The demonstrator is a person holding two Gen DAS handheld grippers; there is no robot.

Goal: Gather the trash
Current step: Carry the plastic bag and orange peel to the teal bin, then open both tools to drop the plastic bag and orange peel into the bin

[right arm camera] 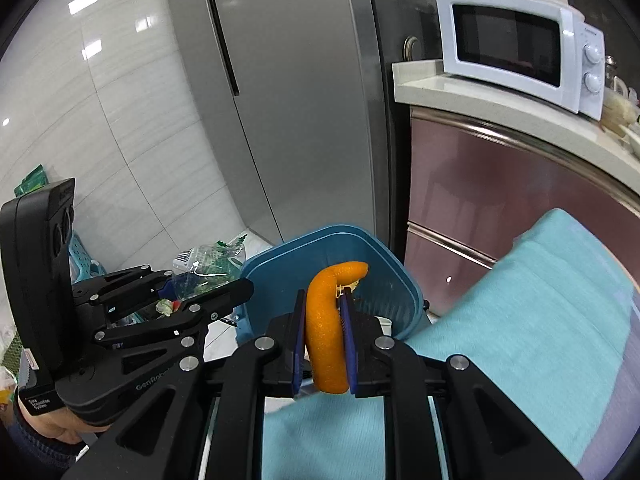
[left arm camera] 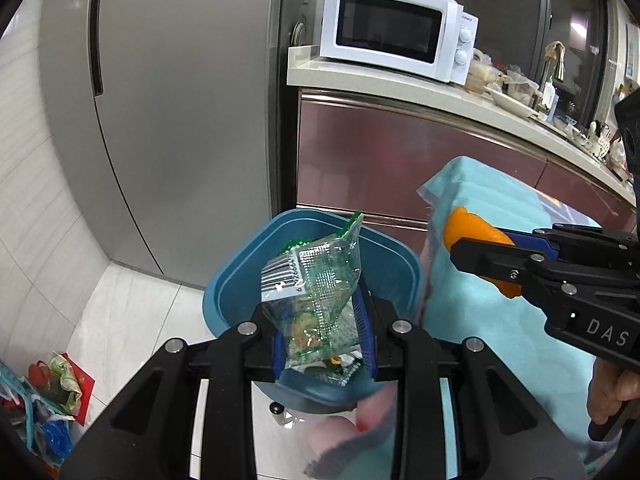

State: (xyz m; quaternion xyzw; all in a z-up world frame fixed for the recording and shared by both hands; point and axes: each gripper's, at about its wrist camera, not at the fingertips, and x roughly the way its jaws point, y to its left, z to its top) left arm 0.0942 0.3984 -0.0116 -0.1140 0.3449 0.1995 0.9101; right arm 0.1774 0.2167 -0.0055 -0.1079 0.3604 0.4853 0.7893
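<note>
**Both tongs loaded at the blue bin**

Left tongs (left arm camera: 324,344): clamped on a crumpled clear plastic wrapper (left arm camera: 316,292) with green print and a barcode label. In the left wrist view the wrapper stands up between the blue pads at lower centre of the frame, directly in front of the open mouth of the blue bin (left arm camera: 224,292). More green packaging is visible inside the bin behind it.

Right tongs (right arm camera: 323,340): clamped on a curved strip of orange peel (right arm camera: 326,320). In the right wrist view the peel sits upright between the pads at lower centre, its curled tip reaching over the bin's near rim. In the left wrist view the same peel and tongs enter from the right edge, beside the bin and in front of a teal cloth (left arm camera: 500,340).

Surroundings: the bin stands on a pale tiled floor (left arm camera: 132,312) at centre frame, close to a grey refrigerator (left arm camera: 180,120) at upper left and a reddish cabinet front (left arm camera: 400,160). A white microwave (left arm camera: 396,28) sits on the counter (left arm camera: 400,84) at upper right, with dishes and clutter further along it. A heap of coloured packaging (left arm camera: 52,392) lies on the floor at lower left of the left wrist view. A hand (right arm camera: 52,428) grips the left tool's handle at lower left of the right wrist view.
</note>
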